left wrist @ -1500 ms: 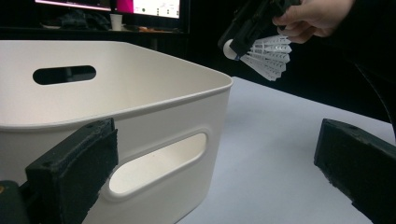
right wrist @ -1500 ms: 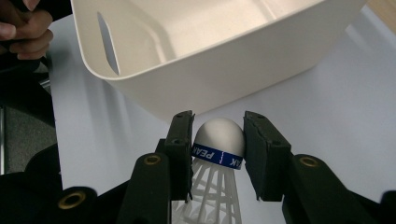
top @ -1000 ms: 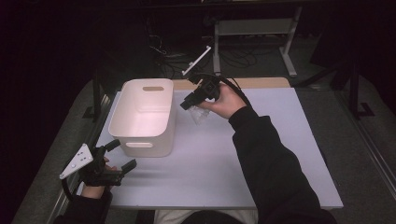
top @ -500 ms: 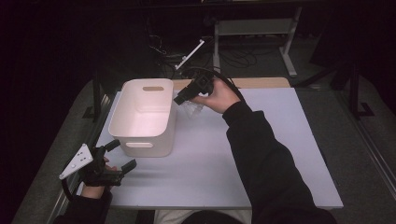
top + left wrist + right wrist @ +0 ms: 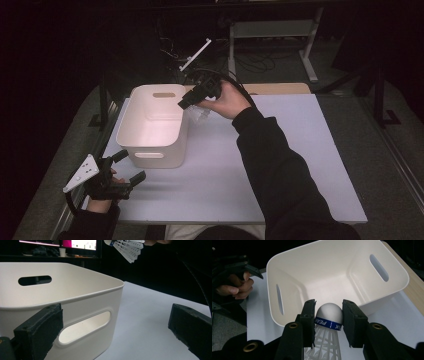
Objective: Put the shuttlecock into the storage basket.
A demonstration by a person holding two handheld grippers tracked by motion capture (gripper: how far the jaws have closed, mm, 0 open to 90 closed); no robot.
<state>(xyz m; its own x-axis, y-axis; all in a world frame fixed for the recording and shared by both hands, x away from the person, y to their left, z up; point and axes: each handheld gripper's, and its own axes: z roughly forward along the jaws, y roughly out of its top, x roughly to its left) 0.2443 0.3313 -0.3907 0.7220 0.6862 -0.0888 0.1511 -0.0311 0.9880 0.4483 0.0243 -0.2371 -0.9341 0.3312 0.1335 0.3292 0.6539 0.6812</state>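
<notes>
above the near right rim of the white bin [image 5: 150, 150], my right gripper [image 5: 329, 325] stays clamped on the shuttlecock [image 5: 329, 315], now carried closer to the opening for a drop, left gripper [image 5: 131, 167] idle, jaws spread on nothing.

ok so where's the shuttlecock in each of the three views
High view: the shuttlecock hangs under the right gripper, just right of the white bin.
Left gripper view: its white skirt is at the top edge, above the bin's corner.
Right gripper view: bottom centre, cork clamped between the jaws.
Shared landmark: the white bin.
</notes>
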